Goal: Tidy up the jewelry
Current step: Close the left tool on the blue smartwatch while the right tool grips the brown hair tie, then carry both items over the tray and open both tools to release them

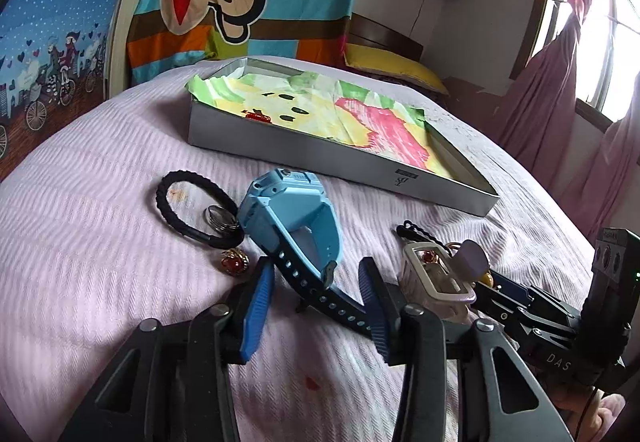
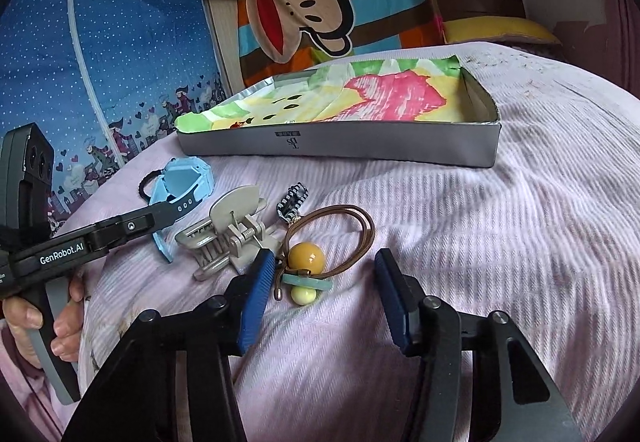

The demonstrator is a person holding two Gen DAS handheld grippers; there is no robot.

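The left gripper stands with jaws apart, the blue watch strap lying between them. The right gripper is also spread, a bead cord between its jaws. Bare bedspread lies beyond, up to the box edge. A small red piece inside is perhaps jewelry.

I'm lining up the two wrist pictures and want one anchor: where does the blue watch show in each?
Left wrist: the blue watch lies at centre, its strap between the left gripper fingers.
Right wrist: it sits at mid-left, partly behind the left gripper.
Shared landmark: the silver box behind it.
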